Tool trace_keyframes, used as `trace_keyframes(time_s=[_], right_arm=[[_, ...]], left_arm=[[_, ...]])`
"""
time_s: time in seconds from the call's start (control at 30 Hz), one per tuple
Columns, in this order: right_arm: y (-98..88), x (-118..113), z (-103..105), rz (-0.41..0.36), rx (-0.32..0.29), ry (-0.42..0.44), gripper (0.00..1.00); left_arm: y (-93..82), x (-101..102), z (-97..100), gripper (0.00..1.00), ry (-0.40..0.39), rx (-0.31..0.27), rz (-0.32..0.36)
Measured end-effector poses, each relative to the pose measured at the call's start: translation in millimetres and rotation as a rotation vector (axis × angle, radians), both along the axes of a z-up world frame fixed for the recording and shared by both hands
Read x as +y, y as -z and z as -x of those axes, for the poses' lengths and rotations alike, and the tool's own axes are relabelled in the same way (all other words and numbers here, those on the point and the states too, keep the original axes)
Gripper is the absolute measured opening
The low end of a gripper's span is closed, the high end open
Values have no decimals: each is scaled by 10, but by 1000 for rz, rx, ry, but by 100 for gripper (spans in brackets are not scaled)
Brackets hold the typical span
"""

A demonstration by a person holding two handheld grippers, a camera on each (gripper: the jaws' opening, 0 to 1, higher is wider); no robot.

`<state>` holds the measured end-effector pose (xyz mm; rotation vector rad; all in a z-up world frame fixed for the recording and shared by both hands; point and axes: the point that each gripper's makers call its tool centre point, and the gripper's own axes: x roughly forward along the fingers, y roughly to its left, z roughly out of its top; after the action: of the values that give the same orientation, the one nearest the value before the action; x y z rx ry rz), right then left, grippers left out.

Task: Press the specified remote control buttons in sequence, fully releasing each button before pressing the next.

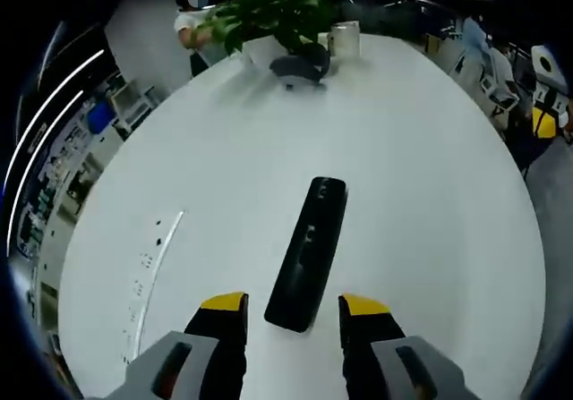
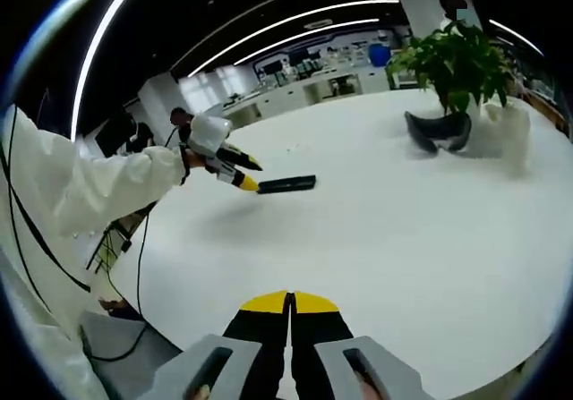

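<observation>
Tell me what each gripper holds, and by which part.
Nothing is held. The left gripper is open, its fingers either side of the remote's near end. The right gripper is shut, empty.

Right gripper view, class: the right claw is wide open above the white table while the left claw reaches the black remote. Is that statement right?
Not quite. In the right gripper view the right claw is shut, its yellow tips pressed together, not wide open. The rest stands: it hangs above the white table, and the left claw reaches the black remote, with its own tips either side of the remote's near end in the left gripper view.

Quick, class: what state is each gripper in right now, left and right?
Left gripper: open, jaws either side of the remote control's near end, not gripping it.
Right gripper: shut, holding nothing.
</observation>
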<state>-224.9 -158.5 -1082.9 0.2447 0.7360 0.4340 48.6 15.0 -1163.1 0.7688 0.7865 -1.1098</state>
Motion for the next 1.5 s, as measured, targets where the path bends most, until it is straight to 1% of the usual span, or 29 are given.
trace_keyframes(time_s=[0.1,0.17,0.27,0.3,0.37,0.43,0.47,0.5,0.53,0.57,0.6,0.67,0.7,0.73,0.83,0.9,0.97,1.1,1.17,1.23,1.3,1.37,1.5], right_arm=[[11,2,7,-2,7,-3,0],[15,0,3,0,9,-6,0],[18,-15,-4,6,10,-8,0],[17,-20,-8,6,11,-7,0],[16,-23,-17,4,12,-7,0],[11,-21,-16,5,15,-11,0],[6,-20,-15,7,14,-13,0],[1,-21,-16,9,13,-14,0],[-4,-21,-17,11,12,-16,0],[-11,-21,-17,11,11,-16,0],[-23,-23,-18,11,9,-16,0],[-40,-20,-20,9,4,-16,0],[-43,-16,-20,8,3,-17,0],[-47,-6,-17,6,4,-20,0],[-68,28,-17,7,-3,-32,0],[-81,53,-21,3,-6,-41,0],[-102,73,-26,1,-9,-50,0],[-152,81,-40,-1,-24,-65,0],[-165,77,-45,-10,-27,-68,0],[-181,69,-46,-13,-34,-70,0],[-196,61,-48,-18,-40,-73,0],[-211,55,-44,-23,-43,-80,0],[-250,25,-26,-26,-50,-90,0]], left_arm=[[77,-26,-15,38,20,37,-9],[141,-20,-6,37,42,67,-34],[196,-32,3,36,67,96,-52],[210,-37,7,35,68,111,-55],[231,-35,-8,34,77,120,-64],[261,-29,11,33,96,142,-80],[291,-5,30,33,100,163,-100],[276,-28,33,32,108,171,-87],[269,-9,20,32,92,179,-96],[274,-14,8,32,97,182,-97],[274,-14,12,31,100,184,-101],[281,5,5,29,119,161,-130],[287,-14,36,27,131,172,-138],[289,-22,26,27,125,173,-143],[292,-17,68,23,141,169,-167],[300,-26,93,22,145,153,-193],[303,-36,122,22,146,152,-213],[336,-20,130,22,180,154,-246],[346,-19,150,22,186,153,-280],[348,-18,206,22,185,158,-319],[353,-27,260,22,181,162,-342],[346,-23,313,22,180,165,-358],[347,-12,434,22,155,171,-382]])
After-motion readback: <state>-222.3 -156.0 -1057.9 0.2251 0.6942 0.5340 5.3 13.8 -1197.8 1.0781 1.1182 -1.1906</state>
